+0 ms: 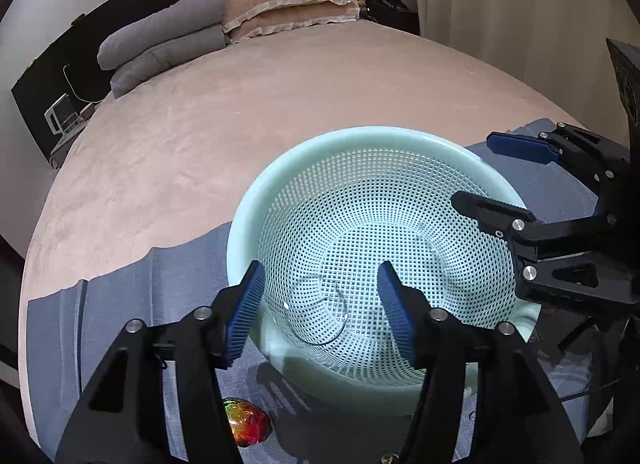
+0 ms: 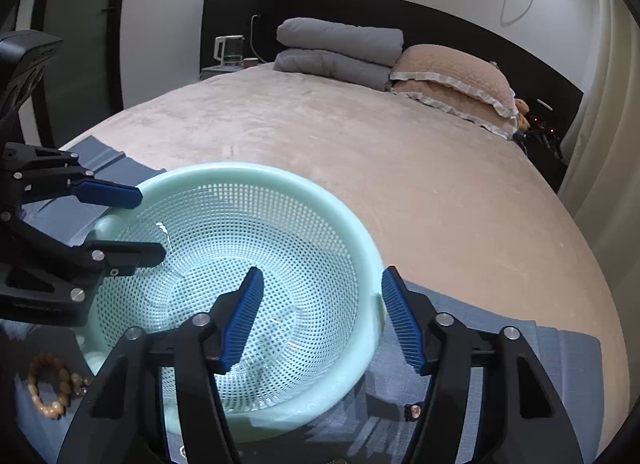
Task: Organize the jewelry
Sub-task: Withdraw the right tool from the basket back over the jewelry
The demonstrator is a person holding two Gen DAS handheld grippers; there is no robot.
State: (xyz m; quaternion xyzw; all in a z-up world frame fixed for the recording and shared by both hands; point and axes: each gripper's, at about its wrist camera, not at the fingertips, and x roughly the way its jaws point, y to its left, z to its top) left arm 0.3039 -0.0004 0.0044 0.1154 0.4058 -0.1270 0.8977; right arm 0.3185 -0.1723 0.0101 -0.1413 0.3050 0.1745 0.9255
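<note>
Jewelry: in the left wrist view, a thin bangle (image 1: 320, 316) lies in the mint basket (image 1: 240, 232) at lower centre, between the spread left gripper (image 1: 322, 312); right wrist view, spread right gripper (image 2: 320, 320) straddles the rim, beaded bracelet (image 2: 50, 384) lower left

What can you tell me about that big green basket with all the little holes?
The basket is a round, pale mint-green bowl, plastic by its look, with a smooth thick rim and walls full of small square holes. It sits upright on a grey-blue cloth spread over the bed. A thin wire hoop lies on its bottom. The left gripper and right gripper straddle its rim, open, not gripping.
</note>
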